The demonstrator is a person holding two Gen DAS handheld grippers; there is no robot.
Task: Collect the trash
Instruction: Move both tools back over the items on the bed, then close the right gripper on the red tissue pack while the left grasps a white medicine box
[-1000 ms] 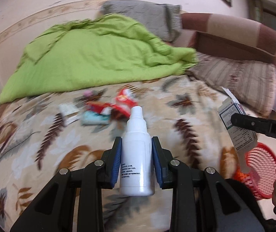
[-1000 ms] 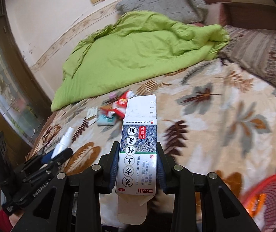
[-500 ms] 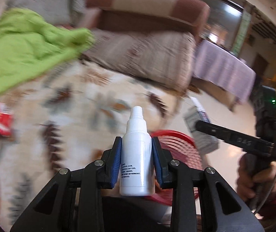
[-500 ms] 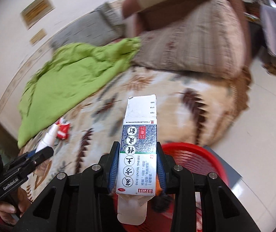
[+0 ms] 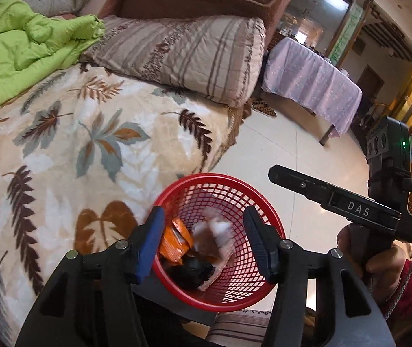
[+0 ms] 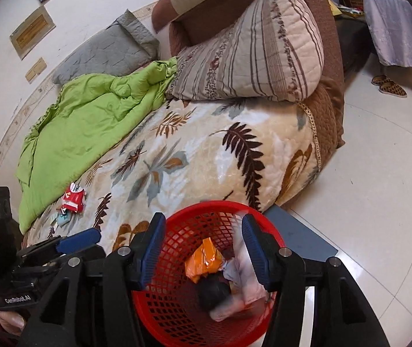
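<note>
Your left gripper hangs over the red basket, its jaws opening with nothing pressed between the pads. Below it a white bottle, blurred, lies among the trash inside the basket, beside an orange wrapper and a black lump.

Your right gripper is over the same basket, and its jaws are opening too, gripping nothing. A pale, blurred box sits in the basket by the right pad; you cannot tell from this view whether it touches that pad. The orange wrapper and the black lump lie next to it.

The basket stands on the floor, just beside the near edge of the bed. More trash remains on the bed near its left edge: a red packet and a small teal item, close to the green quilt. A striped pillow lies at the far right corner of the bed.

In the left view, your right hand grips the handle of the other gripper beside the basket.
</note>
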